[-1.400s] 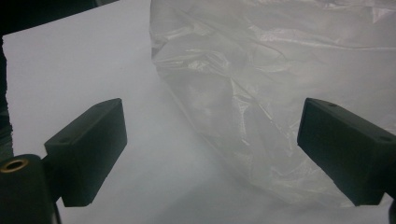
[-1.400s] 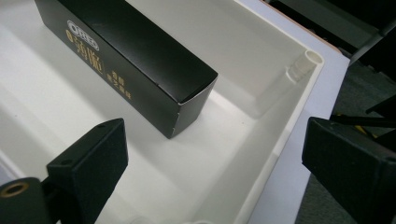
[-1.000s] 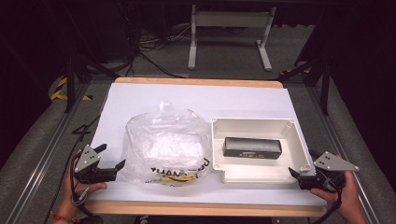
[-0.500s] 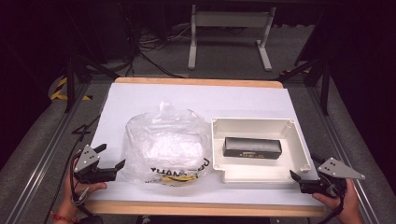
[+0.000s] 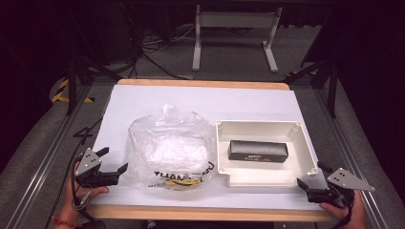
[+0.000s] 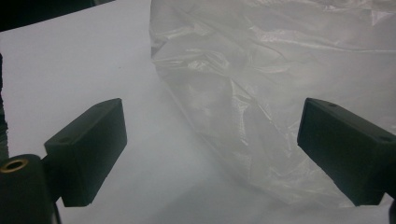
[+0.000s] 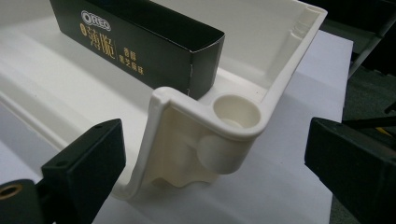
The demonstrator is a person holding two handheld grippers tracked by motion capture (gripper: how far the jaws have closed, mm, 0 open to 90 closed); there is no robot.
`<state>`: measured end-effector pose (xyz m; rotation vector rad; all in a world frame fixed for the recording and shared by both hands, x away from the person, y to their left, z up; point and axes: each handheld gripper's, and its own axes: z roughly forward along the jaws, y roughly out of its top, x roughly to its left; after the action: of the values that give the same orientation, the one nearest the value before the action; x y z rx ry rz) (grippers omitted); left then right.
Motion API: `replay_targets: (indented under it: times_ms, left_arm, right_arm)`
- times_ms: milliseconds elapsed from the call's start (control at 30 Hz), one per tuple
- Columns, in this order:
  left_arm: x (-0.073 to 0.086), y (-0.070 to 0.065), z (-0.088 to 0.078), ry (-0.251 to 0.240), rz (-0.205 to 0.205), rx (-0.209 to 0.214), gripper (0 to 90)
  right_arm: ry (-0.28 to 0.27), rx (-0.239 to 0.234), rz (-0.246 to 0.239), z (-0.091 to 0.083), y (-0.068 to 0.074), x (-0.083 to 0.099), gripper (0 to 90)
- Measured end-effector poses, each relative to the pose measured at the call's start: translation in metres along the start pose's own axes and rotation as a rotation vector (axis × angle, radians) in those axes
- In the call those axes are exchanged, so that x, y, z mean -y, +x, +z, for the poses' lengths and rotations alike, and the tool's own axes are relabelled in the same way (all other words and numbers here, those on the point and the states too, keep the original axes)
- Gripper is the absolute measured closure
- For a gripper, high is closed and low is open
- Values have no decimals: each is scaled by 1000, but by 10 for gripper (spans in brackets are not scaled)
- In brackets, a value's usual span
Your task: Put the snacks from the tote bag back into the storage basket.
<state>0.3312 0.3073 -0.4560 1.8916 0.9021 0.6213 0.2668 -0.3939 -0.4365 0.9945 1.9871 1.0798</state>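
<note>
Black box (image 5: 258, 150) lies in white tray (image 5: 305, 143), long axis left-right; right gripper view reads "OREO". Left gripper (image 5: 113, 164) jaws wide beside plastic bag (image 5: 167, 148); right gripper (image 5: 311, 174) jaws wide at tray corner.

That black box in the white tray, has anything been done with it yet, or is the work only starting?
It looks like the very start. The black Oreo box lies inside the white tray, untouched. The plastic bag sits crumpled beside the tray. In hand: nothing; the left gripper is open beside the bag, the right gripper open at the tray's corner. Any grasping or moving remains.
</note>
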Motion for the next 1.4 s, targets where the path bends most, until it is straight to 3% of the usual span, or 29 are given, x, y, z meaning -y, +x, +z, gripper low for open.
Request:
replay_targets:
  times_ms: [467, 833, 1400]
  left_arm:
    - [0, 1, 0, -3, -12, 10, 90]
    - [1, 2, 0, -14, -14, 19, 90]
    - [-1, 2, -2, -14, -15, 7, 90]
  right_arm:
    - [-20, -7, 6, 1, 0, 7, 58]
    - [-21, 12, 43, 2, -2, 9, 57]
    - [-27, 19, 27, 2, 0, 9, 57]
